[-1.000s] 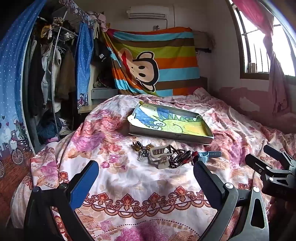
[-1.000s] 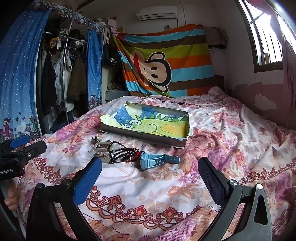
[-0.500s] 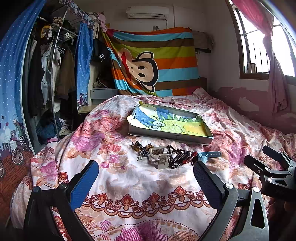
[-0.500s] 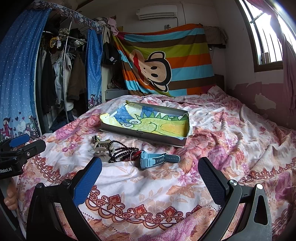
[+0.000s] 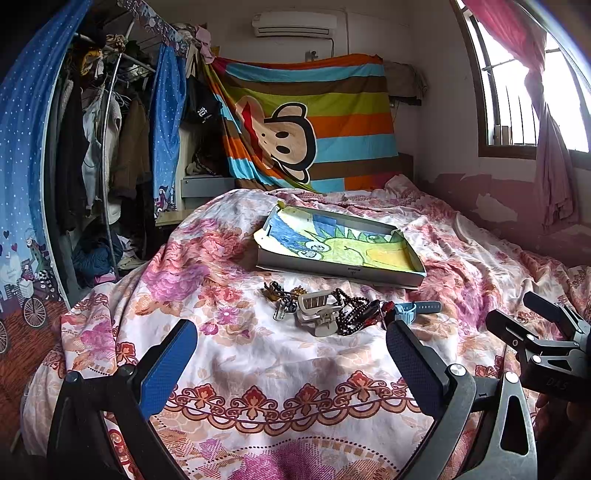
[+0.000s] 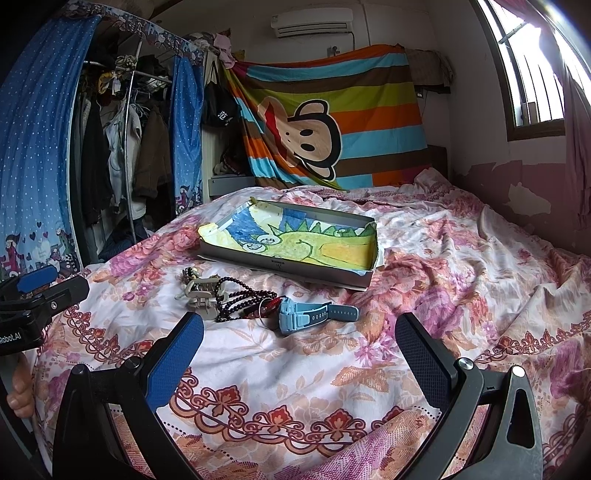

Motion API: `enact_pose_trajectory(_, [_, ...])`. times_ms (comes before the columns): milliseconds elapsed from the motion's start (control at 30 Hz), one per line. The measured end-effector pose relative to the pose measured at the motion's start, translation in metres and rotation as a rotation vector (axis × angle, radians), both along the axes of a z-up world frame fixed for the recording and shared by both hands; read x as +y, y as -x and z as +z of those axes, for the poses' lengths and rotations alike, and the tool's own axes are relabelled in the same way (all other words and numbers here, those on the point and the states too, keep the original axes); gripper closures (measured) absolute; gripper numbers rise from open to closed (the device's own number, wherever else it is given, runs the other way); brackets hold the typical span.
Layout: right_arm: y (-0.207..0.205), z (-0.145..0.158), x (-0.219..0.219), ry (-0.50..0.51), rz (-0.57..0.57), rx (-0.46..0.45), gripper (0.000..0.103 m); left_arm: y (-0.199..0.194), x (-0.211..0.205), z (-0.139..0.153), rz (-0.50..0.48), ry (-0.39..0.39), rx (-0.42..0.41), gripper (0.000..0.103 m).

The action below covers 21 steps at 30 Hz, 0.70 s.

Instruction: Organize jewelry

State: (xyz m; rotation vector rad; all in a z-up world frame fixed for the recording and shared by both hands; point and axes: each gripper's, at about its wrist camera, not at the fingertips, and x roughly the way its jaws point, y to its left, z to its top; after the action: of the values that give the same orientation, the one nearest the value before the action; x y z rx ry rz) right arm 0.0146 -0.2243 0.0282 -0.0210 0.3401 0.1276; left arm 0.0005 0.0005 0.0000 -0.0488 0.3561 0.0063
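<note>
Nearest the lens, the left gripper [image 5: 288, 358] hangs low over the floral bedspread [image 5: 258, 369] with its two blue-padded fingers spread wide and nothing between them. The right gripper [image 6: 299, 354] does likewise, jaws wide apart and empty, short of the jewelry pile.

Landmark: the shallow cardboard tray [image 6: 280, 263], one of them, lined with a crayon dinosaur drawing. Just in front of the tray, on the bedspread, sits the pile. Count it: one beige claw hair clip [image 5: 317, 312], one strand of dark beads [image 5: 354, 314] draped across the clip, one light-blue wristwatch [image 6: 306, 314] at the pile's window end with its strap laid flat, and one small tangle of metal trinkets [image 5: 280, 295] at the wardrobe end, too small to sort out. All sit outside the tray; only the drawing shows inside it.

Beyond the tray the rumpled bedspread runs to a striped monkey-face blanket [image 6: 332, 122] hung on the wall, one air conditioner [image 6: 312, 23] above it. A clothes rack with blue dotted curtains [image 6: 33, 140] stands to one side, a barred window [image 6: 532, 70] to the other.
</note>
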Motion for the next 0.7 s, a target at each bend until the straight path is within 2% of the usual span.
enact_pose_trajectory(167, [-0.001,0.001,0.0,0.0,0.001,0.004,0.001,-0.001,0.0,0.0,0.0,0.001,0.001,0.0])
enact_pose_trajectory(200, [-0.001,-0.001,0.0,-0.001,0.001,0.005,0.001,-0.002,-0.013,-0.003,-0.001,0.001,0.001,0.0])
enact_pose_trajectory(700, [-0.004,-0.004,0.001,0.0,0.001,0.015,0.001,-0.002,-0.012,-0.003,-0.001,0.0,0.0,0.0])
